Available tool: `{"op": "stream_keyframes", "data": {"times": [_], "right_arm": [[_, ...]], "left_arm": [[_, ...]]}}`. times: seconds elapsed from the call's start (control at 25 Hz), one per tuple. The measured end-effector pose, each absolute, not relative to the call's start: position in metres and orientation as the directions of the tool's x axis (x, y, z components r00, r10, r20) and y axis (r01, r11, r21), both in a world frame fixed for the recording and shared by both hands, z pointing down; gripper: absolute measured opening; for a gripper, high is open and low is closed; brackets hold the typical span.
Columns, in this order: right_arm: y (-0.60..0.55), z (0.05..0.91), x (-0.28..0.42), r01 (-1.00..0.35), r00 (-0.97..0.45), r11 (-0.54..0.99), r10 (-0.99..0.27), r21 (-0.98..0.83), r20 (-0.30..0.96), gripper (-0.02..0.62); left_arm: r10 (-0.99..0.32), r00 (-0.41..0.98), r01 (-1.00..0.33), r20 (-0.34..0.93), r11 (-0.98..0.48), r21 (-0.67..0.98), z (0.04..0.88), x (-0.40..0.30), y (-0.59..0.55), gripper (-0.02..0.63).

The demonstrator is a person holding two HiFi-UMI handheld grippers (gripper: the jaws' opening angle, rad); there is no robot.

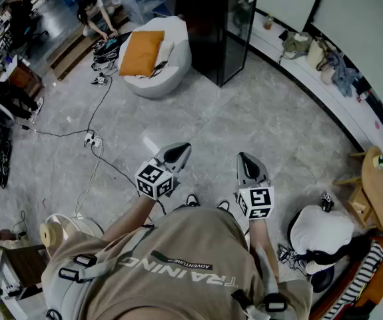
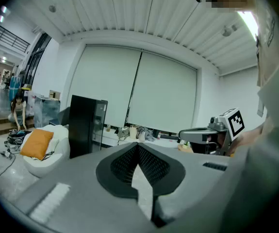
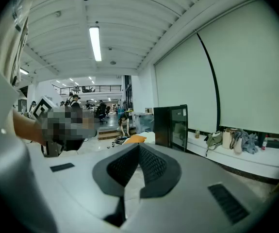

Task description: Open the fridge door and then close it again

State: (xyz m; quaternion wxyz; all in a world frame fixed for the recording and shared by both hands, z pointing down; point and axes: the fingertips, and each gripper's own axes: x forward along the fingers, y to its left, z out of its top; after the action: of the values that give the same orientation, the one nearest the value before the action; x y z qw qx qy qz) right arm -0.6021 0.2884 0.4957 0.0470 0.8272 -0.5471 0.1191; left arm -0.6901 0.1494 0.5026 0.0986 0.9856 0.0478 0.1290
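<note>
- Task not started, judging by the layout: the fridge (image 1: 219, 29) is well apart from the person, across open floor (image 1: 258, 122), and its door looks shut.
- Fridge is black, upright, with a glass front. It stands by the long low ledge (image 1: 324, 89) under the window blinds and is near the white beanbag (image 1: 168, 72) with the orange cushion (image 1: 141, 52).
- Left tool (image 1: 176, 153): jaws together, tips meeting, nothing held. It sits low in front of the person's body and points toward the fridge.
- Right tool (image 1: 248, 163): jaws also together and empty, beside the left tool, the two apart from each other.
- Left gripper view shows the fridge small and far, left of the jaw tips. Right gripper view shows it just right of the tips, also far.
- Neither tool touches anything; both are in mid air above the floor.
- All steps are left: walk up to the fridge, get a jaw on the door edge or handle, swing it open, push it shut.
- No handle can be made out from here; too small.
- Clutter to mind on the way: cable and power strip (image 1: 91, 139) on the floor to the left.
- Another person (image 1: 96, 15) crouches far back, not in the path.
</note>
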Motion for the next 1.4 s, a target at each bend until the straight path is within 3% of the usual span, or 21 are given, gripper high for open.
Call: {"op": "stream_keyframes", "data": {"times": [0.24, 0.88, 1.4], "right_arm": [[0.266, 0.501, -0.6, -0.944, 0.303, -0.326, -0.915, -0.046, 0.266, -0.004], [0.237, 0.52, -0.607, -0.912, 0.378, -0.408, -0.867, -0.028, 0.325, -0.005], [0.174, 0.526, -0.474, -0.909, 0.377, -0.409, -0.889, -0.077, 0.26, -0.003]], "left_arm": [[0.067, 0.965, 0.006, 0.255, -0.973, 0.229, 0.518, -0.698, 0.15, -0.001], [0.158, 0.953, 0.088, 0.259, -0.961, 0.262, 0.54, -0.693, 0.115, 0.0], [0.154, 0.948, 0.106, 0.278, -0.978, 0.18, 0.515, -0.563, 0.058, 0.0]]}}
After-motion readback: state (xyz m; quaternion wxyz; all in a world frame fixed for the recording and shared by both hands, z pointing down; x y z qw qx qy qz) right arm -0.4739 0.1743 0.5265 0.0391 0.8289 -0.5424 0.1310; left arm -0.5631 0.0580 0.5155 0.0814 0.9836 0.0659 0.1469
